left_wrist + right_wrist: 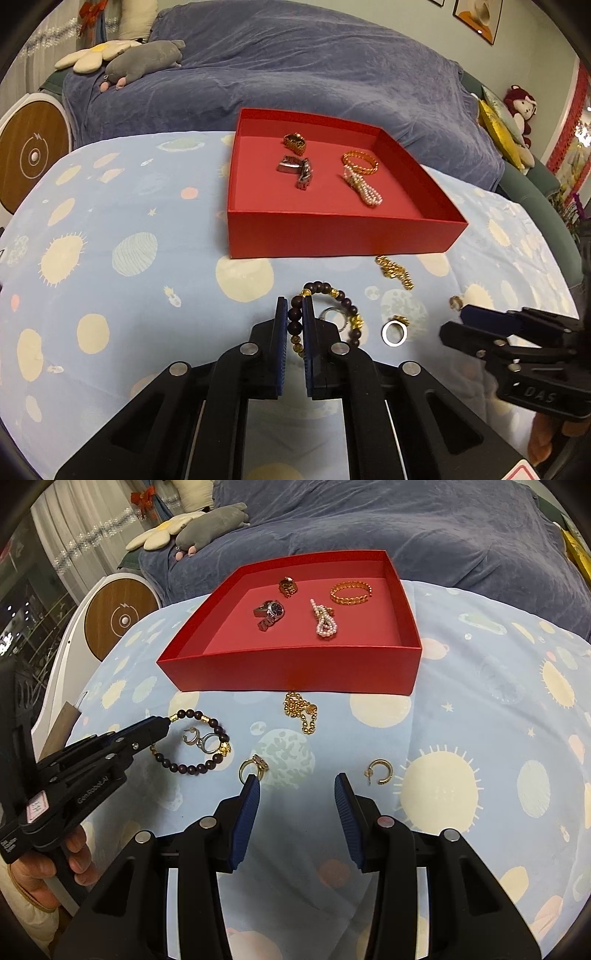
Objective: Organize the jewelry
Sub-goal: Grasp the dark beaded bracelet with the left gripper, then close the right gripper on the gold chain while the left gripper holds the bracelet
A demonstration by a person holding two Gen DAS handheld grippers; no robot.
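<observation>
Pinching the dark bead bracelet (pixel 334 314) on its left arc, the left gripper (pixel 294 314) has its fingers nearly closed with beads between the pads, while the bracelet lies on the patterned blue cloth (pixel 110 295) just in front of the red box (pixel 332 236). A clean lift likely calls for a straight rise before any move forward, because a silver ring (pixel 210 744) and a small earring (pixel 192 735) sit inside the bracelet's loop and could drag along (the elastic may also swing). The right gripper (pixel 297 790) hovers with its fingers wide apart and nothing between them, a gold ring (pixel 253 766) just beside its left fingertip and a gold hoop earring (pixel 380 771) near its right.

The box's near wall stands upright, so the bracelet must clear it. Inside, a watch (pixel 269 613), a pearl strand (pixel 325 622), a gold bangle (pixel 351 592) and a gold piece (pixel 287 586) leave the near floor open. A gold chain (pixel 301 710) lies just before the wall.
</observation>
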